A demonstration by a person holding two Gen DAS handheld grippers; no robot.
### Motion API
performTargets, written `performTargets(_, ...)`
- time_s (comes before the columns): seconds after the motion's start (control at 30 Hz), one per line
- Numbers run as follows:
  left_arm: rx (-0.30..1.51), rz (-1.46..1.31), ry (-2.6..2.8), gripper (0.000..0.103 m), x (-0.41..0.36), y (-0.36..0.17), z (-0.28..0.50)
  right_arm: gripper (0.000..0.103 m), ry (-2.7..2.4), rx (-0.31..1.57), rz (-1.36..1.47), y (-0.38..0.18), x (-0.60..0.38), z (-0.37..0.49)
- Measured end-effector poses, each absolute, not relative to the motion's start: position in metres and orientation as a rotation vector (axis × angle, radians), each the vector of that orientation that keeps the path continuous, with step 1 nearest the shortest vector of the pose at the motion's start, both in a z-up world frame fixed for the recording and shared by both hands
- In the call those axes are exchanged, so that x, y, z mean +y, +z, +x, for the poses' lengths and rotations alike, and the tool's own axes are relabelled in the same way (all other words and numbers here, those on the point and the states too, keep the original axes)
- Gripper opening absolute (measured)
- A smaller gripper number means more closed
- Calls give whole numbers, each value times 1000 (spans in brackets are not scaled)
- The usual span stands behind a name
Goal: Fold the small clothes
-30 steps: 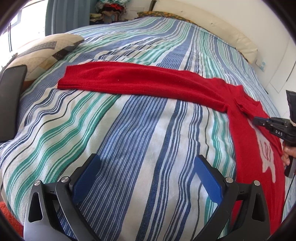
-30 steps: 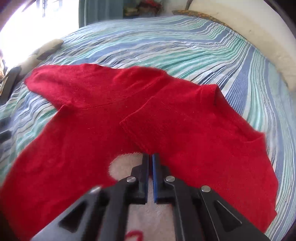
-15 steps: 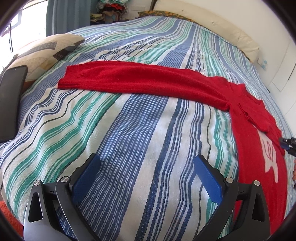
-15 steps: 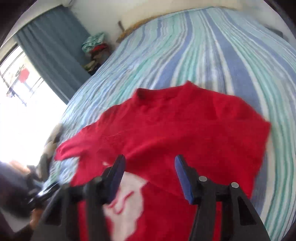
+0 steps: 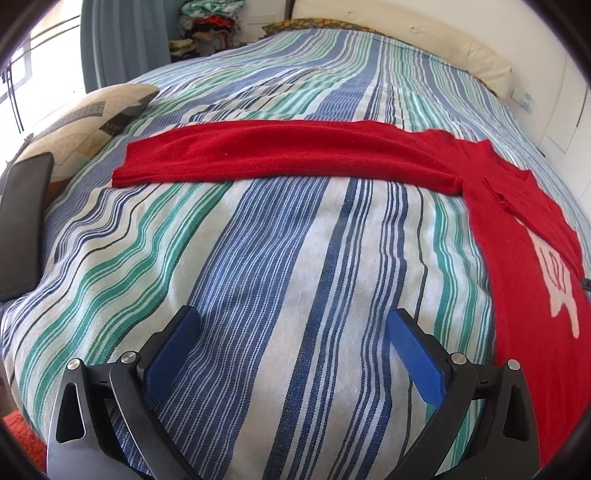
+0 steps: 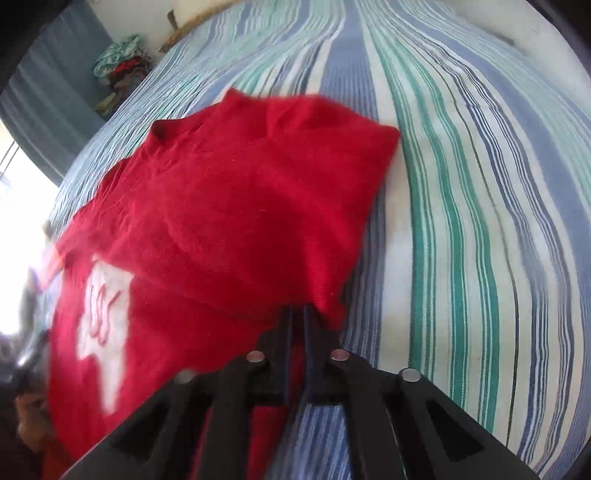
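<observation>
Red sweater cloth sits pinched in the right gripper, whose two fingers are pressed nearly together on a raised fold at the garment's right edge. From that pinch the fabric spreads up and leftward across the striped bedspread, with a white motif on the chest to the left; the left side of this view is blurred.

The left gripper is spread wide, its blue pads apart and holding nothing, above bare striped bedspread. Beyond it, the sweater's long sleeve lies flat and stretched out across the bed, running from the left toward the body of the sweater at the right edge, where the white motif shows again. A patterned pillow rests at the left of the bed, with a dark flat object just beside it. A heap of clothes sits in the far corner near a curtain.
</observation>
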State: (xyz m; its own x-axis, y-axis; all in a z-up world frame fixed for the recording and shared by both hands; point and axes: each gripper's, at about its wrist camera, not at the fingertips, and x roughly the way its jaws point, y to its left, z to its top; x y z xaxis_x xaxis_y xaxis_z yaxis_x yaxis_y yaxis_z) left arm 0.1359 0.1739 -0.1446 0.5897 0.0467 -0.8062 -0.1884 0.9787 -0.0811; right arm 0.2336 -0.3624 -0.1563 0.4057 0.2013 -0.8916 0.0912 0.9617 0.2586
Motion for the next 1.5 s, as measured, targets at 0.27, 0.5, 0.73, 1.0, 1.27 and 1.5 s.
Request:
performTargets(0.27, 935, -153, 141, 102, 172, -146, 135, 10, 261, 1115, 223, -101, -315, 158)
performTargets(0.5, 928, -96, 126, 102, 164, -149, 127, 9, 93, 1208, 195, -142, -325, 73)
performTargets(0.73, 922, -74, 148, 102, 161, -150, 127, 18, 327, 1132, 241, -103, -268, 24)
performTargets(1.0, 935, -71, 132, 102, 161, -147, 121, 31, 103, 1106, 199, -124, -278, -21)
performTargets(1.27, 843, -546, 68, 101, 256, -96, 153, 43, 84, 947, 149, -93, -277, -26)
performTargets(1.5, 909, -962, 262, 82, 369, -157, 195, 43, 111, 963, 127, -102, -262, -15)
